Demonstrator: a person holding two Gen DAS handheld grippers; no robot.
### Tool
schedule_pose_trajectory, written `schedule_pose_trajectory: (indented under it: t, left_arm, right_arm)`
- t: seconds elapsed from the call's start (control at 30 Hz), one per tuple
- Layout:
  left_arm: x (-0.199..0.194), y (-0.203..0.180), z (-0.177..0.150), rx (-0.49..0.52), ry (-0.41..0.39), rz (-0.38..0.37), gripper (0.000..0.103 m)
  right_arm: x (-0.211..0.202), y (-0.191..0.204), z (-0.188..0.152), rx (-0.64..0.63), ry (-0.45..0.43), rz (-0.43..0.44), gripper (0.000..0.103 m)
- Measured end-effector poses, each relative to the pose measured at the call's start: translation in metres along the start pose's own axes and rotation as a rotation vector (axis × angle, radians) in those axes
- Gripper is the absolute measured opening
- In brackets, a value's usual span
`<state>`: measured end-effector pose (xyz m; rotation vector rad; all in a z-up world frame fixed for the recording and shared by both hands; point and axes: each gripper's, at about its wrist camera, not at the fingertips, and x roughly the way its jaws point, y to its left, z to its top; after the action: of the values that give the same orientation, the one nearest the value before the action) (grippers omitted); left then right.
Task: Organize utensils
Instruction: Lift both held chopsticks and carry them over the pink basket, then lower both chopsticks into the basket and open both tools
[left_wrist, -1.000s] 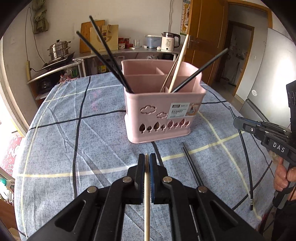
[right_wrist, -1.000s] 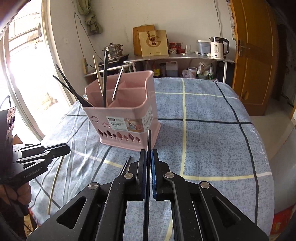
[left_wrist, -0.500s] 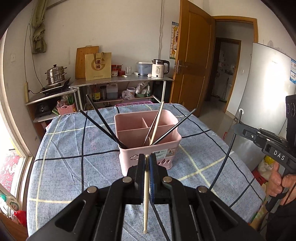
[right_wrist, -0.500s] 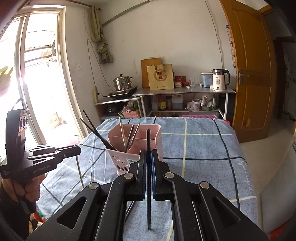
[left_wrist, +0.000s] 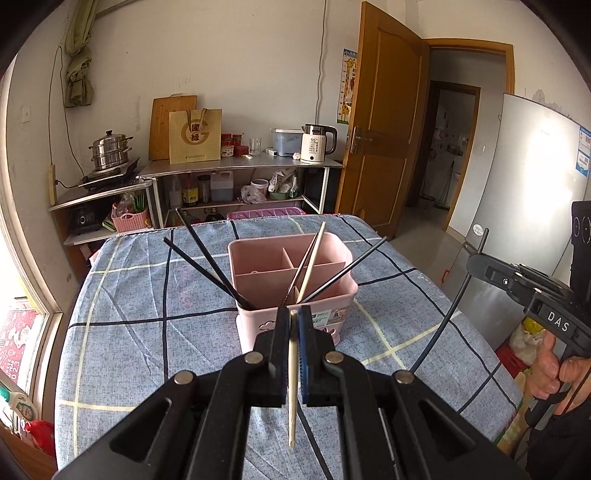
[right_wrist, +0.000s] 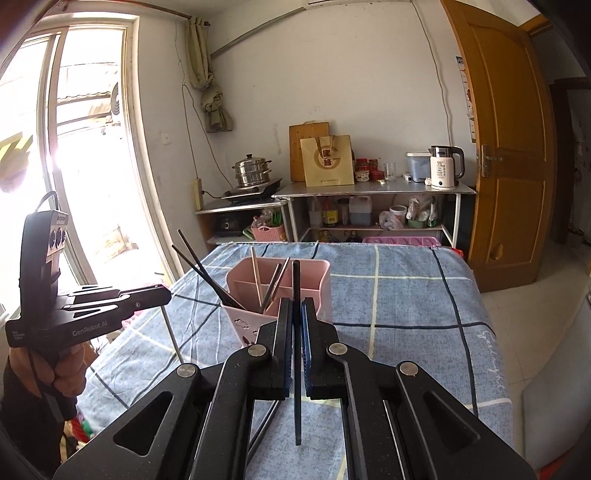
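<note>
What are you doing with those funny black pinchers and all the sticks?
A person is sorting chopsticks into the pink basket on the table. The left gripper is shut on a light wooden chopstick, and the right gripper is shut on a black chopstick. Both are held in the air near the basket, which already has several chopsticks standing in it.

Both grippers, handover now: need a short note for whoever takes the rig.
Left gripper: shut on the wooden chopstick, hanging clear of the table.
Right gripper: shut on the black chopstick, also in the air.
Pink basket stands mid-table.
Done: two black chopsticks in its left compartment; a wooden one and two dark ones in the next.
Left: drop both held sticks into the basket. One more dark stick seems to lie on the cloth below the right gripper.
</note>
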<state>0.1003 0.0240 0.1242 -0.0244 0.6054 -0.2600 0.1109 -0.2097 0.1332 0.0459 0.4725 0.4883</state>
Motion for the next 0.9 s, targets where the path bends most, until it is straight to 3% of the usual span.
schedule_pose_trajectory:
  t: [0.4,0.9]
  left_arm:
    - [-0.006,0.005,0.054,-0.007,-0.046,-0.028,0.005]
    - [0.009,0.038,0.127,-0.067,-0.151,-0.048,0.005]
  right_arm:
    - [0.002,0.023,0.047,-0.056,-0.09,0.06,0.004]
    - [0.043,0.039,0.102,-0.023,-0.182,0.131,0.004]
